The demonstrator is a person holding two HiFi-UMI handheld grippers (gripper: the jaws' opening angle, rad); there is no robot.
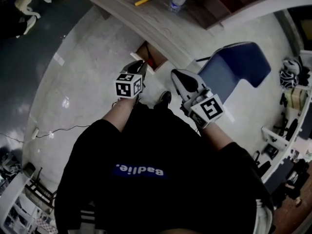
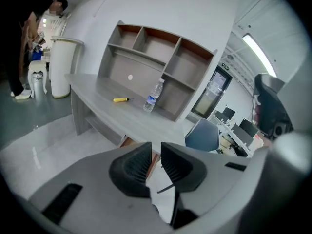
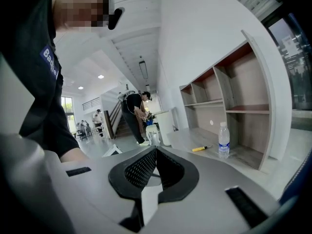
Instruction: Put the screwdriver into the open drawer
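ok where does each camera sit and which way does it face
Head view: on the person's head, steeply down at floor and desk; torso, forearms, left gripper, right gripper.
Left gripper view: on that gripper, facing desk and shelves; its parted jaws.
Right gripper view: on that gripper, along the desk; closed jaws, sleeve.
Shared: screwdriver and bottle, in all three.

The head view looks steeply down from above the person's torso. The left gripper (image 1: 137, 66) and the right gripper (image 1: 181, 79) are held out in front, and the desk (image 1: 126, 13) lies far off at the top edge. The left gripper view looks out over its own jaws, facing the desk and its shelf unit (image 2: 156, 57) from well back. The right gripper view looks past the desk, which sits at its right, into a far hall. All three views share the desk, the screwdriver (image 1: 144, 1) and the bottle (image 1: 178, 0).
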